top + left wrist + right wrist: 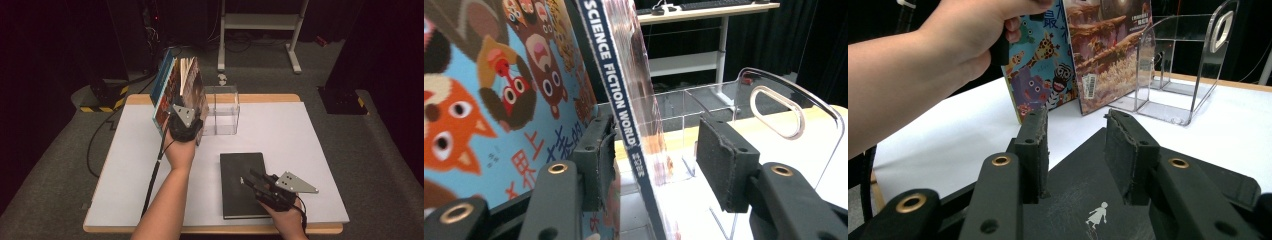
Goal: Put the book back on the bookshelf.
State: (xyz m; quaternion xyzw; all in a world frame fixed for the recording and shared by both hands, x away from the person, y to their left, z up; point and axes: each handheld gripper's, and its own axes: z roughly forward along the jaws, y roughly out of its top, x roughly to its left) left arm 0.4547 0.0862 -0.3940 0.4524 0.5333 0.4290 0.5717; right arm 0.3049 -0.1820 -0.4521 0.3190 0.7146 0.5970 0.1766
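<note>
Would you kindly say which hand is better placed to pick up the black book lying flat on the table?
Right: its tool hovers open over the flat black book, while the left tool is among the upright books.

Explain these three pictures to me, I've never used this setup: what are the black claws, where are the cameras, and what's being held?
There is no robot here: a person holds a two-jawed claw in each hand. The wide picture looks down on the table from above. The other two come from cameras riding on each claw, looking along its black jaws. On the table stands a clear plastic rack. Next to it stand an animal picture book and a Science Fiction World magazine. The left claw has its jaws open with the magazine's spine between them, not pinched. A black book lies flat nearer the person. The right claw is over its cover, jaws open, holding nothing.
</note>
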